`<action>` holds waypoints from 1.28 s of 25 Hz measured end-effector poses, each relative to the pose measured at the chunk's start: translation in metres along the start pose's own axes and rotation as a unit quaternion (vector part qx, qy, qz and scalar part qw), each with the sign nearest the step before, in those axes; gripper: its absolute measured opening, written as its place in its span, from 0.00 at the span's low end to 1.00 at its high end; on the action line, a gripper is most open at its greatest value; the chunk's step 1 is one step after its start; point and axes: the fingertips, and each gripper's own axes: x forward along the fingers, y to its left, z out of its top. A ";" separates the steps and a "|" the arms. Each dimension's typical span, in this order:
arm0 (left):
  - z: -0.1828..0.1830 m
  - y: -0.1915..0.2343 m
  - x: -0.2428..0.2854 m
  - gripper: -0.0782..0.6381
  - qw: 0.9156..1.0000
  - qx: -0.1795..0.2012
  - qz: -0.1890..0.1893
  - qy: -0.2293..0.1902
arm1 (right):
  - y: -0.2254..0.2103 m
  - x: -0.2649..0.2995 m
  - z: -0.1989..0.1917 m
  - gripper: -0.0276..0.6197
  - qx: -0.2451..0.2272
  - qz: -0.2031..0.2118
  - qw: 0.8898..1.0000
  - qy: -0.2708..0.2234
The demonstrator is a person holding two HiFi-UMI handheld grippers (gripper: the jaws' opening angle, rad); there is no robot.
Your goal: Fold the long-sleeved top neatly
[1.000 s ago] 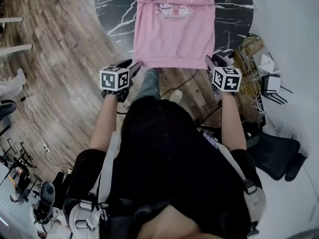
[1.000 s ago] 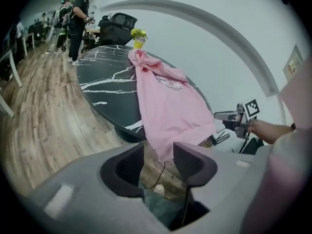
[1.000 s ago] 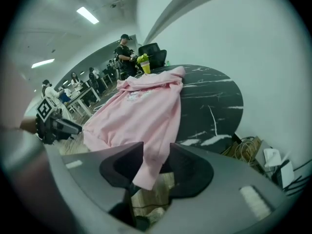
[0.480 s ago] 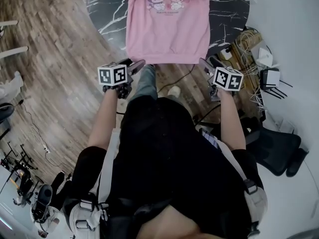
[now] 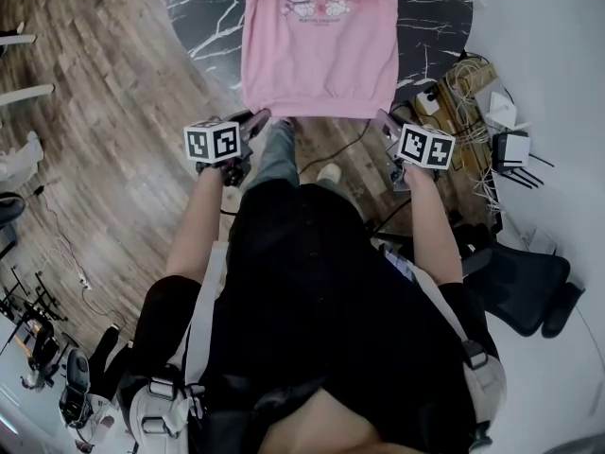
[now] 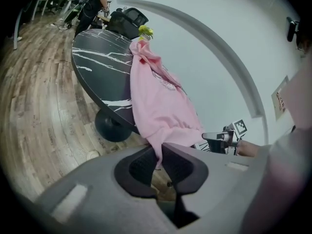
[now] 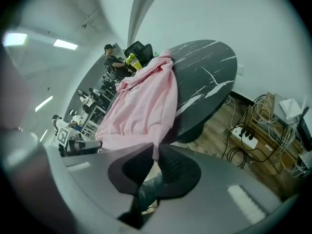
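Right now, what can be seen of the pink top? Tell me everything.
The pink top is a soft, sweatshirt-like knit with a cartoon print on the chest and a ribbed hem. It lies front up on the black marbled table, with its hem end past the near edge. The left tongs and right tongs have just closed on the two hem corners. Its sleeves do not show.

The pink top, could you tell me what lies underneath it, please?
A black, white-veined table lies under the pink top; its hem overhangs the near edge, pinched by the left gripper and right gripper. Whatever the cloth covers on the tabletop cannot be seen.
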 end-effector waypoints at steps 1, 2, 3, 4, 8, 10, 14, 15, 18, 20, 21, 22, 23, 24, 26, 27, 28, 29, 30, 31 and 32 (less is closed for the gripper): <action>0.000 -0.001 -0.001 0.16 1.000 0.004 0.001 -0.001 | 0.000 -0.001 -0.002 0.08 0.003 0.003 1.000 -0.002; -0.002 -0.002 -0.002 0.16 1.000 0.009 0.003 -0.002 | -0.001 -0.002 -0.003 0.08 0.004 0.003 1.000 -0.004; -0.004 -0.003 -0.003 0.16 1.000 0.012 0.004 -0.001 | -0.002 -0.003 -0.005 0.08 0.004 0.002 1.000 -0.005; -0.007 -0.004 -0.003 0.16 1.000 0.015 0.005 0.000 | -0.003 -0.004 -0.007 0.08 0.003 0.000 1.000 -0.007; -0.016 -0.005 -0.009 0.16 1.000 0.021 0.015 -0.001 | -0.005 -0.008 -0.019 0.08 -0.004 -0.005 1.000 -0.007; -0.022 -0.003 -0.012 0.16 0.999 0.025 0.020 0.000 | -0.004 -0.008 -0.024 0.08 -0.012 -0.005 1.000 -0.005; -0.048 -0.004 -0.020 0.16 0.999 0.025 0.024 0.007 | -0.005 -0.013 -0.047 0.08 -0.020 0.000 1.000 0.005; -0.053 -0.006 -0.024 0.16 0.999 0.026 0.026 0.008 | -0.003 -0.016 -0.052 0.08 -0.021 0.004 1.000 0.007; -0.053 -0.015 -0.030 0.15 0.999 0.036 0.034 0.002 | 0.001 -0.022 -0.050 0.08 -0.035 0.005 0.999 0.005; -0.052 -0.020 -0.034 0.15 0.998 0.046 0.044 0.001 | 0.006 -0.026 -0.050 0.08 -0.046 0.005 0.999 0.003; -0.052 -0.022 -0.037 0.15 0.998 0.049 0.048 0.001 | 0.010 -0.027 -0.051 0.08 -0.050 0.006 0.999 0.002; -0.051 -0.025 -0.039 0.15 0.997 0.053 0.051 0.000 | 0.013 -0.029 -0.051 0.08 -0.055 0.006 0.998 0.001; -0.050 -0.027 -0.042 0.15 0.997 0.056 0.054 -0.001 | 0.016 -0.032 -0.051 0.08 -0.059 0.006 0.998 0.000; -0.049 -0.029 -0.044 0.15 0.997 0.057 0.057 -0.002 | 0.018 -0.034 -0.051 0.08 -0.063 0.009 0.998 -0.002; -0.050 -0.033 -0.047 0.15 0.997 0.056 0.055 -0.001 | 0.020 -0.039 -0.050 0.08 -0.070 0.011 0.997 -0.003; -0.052 -0.037 -0.047 0.15 0.997 0.053 0.050 0.001 | 0.020 -0.042 -0.050 0.08 -0.072 0.012 0.997 -0.005; -0.053 -0.040 -0.048 0.15 0.998 0.052 0.046 0.002 | 0.021 -0.045 -0.049 0.08 -0.072 0.014 0.997 -0.008; -0.053 -0.043 -0.049 0.15 0.998 0.052 0.044 0.001 | 0.023 -0.049 -0.048 0.08 -0.070 0.020 0.997 -0.014; -0.051 -0.047 -0.052 0.15 0.998 0.052 0.043 -0.002 | 0.026 -0.053 -0.045 0.08 -0.067 0.026 0.997 -0.021; -0.049 -0.051 -0.055 0.15 0.998 0.051 0.043 -0.006 | 0.029 -0.058 -0.041 0.08 -0.063 0.030 0.997 -0.030; -0.045 -0.056 -0.059 0.15 0.998 0.047 0.040 -0.010 | 0.031 -0.064 -0.037 0.08 -0.060 0.033 0.997 -0.039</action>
